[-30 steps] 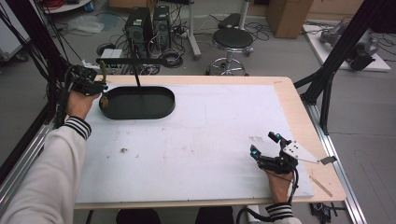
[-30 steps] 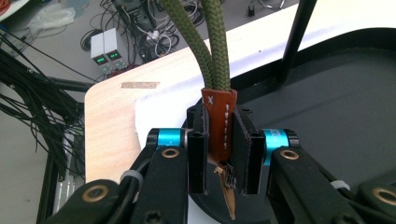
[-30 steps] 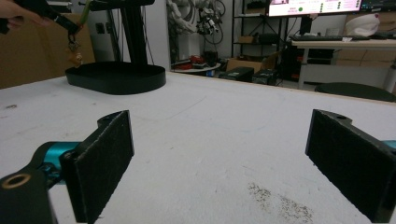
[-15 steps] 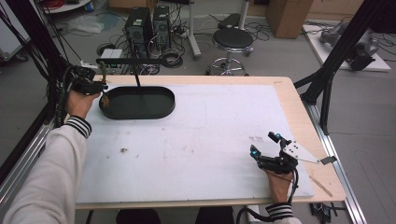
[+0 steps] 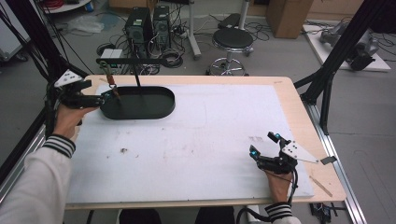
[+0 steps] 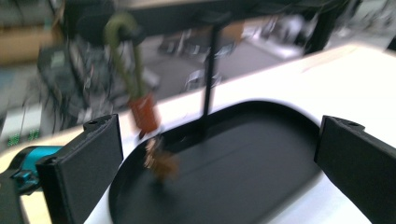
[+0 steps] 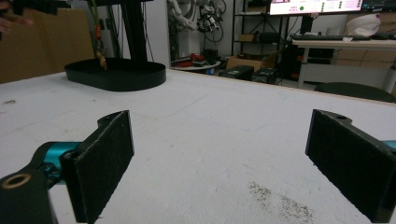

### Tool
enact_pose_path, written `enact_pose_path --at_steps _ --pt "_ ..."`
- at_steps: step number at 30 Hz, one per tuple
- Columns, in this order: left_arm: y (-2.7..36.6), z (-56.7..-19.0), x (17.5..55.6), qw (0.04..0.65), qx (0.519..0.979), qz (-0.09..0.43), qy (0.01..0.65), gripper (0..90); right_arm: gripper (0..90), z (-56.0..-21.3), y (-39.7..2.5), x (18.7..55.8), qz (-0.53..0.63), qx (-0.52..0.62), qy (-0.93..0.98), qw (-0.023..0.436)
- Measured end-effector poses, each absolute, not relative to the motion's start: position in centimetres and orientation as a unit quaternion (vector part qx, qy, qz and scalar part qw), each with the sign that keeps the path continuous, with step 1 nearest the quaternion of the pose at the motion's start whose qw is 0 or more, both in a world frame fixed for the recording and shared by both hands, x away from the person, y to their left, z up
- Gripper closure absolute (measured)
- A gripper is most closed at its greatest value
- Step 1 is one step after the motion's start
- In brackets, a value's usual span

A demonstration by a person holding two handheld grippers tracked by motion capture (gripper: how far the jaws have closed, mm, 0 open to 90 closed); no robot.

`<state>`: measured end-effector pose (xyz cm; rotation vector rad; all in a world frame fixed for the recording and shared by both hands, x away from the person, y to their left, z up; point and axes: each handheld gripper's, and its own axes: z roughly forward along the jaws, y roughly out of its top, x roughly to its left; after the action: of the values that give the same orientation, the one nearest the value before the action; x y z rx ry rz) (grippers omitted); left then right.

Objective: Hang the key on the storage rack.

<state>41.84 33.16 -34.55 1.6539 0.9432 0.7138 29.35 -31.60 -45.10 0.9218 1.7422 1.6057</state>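
Note:
A black oval tray (image 5: 140,103) lies at the table's far left, and a thin post (image 5: 137,77) rises from it to a horizontal bar (image 5: 133,60). From the bar hangs a green hook (image 5: 106,70) carrying a red-orange piece and a small brown charm (image 6: 161,161). My left gripper (image 5: 103,98) is open at the tray's left end, level with the charm. In the left gripper view the hook (image 6: 123,51) and red-orange piece (image 6: 144,114) dangle between the wide jaws, untouched. My right gripper (image 5: 264,145) rests open and empty near the table's front right, facing the tray (image 7: 116,74).
A white mat (image 5: 210,135) covers the wooden table (image 5: 299,107). A small dark speck (image 5: 123,150) lies on the mat at front left. A black frame leg (image 5: 327,88) stands at the right edge. A stool (image 5: 232,39) and computer towers (image 5: 149,23) are beyond the table.
My left hand has drawn slightly back toward the near side and turned at the tray's left end. The right gripper has stayed put.

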Motion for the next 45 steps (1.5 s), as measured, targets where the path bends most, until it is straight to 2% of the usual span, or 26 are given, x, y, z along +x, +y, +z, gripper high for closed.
enact_pose_path --at_steps 7,15,29,32,38,45 --pt "32.7 -35.4 36.7 0.569 0.676 0.310 0.352 1.7 6.8 -45.1 -31.5 29.4 0.601 0.351 0.657 0.292" --pt "31.6 -37.9 32.9 0.613 0.653 0.296 0.334 1.7 6.8 -45.1 -31.6 29.4 0.602 0.348 0.656 0.294" --pt "30.4 -43.4 28.8 0.635 0.629 0.310 0.324 1.7 6.8 -45.1 -31.7 29.3 0.607 0.343 0.650 0.303" --pt "30.1 -44.0 28.2 0.636 0.627 0.322 0.315 1.7 6.8 -45.1 -31.6 29.2 0.606 0.345 0.650 0.301" --pt "30.2 -45.3 27.8 0.632 0.632 0.313 0.321 1.7 6.8 -45.1 -31.6 29.1 0.606 0.347 0.650 0.299" --pt "30.2 -45.4 27.5 0.634 0.625 0.325 0.319 1.7 6.8 -45.1 -31.6 29.2 0.606 0.343 0.650 0.305"
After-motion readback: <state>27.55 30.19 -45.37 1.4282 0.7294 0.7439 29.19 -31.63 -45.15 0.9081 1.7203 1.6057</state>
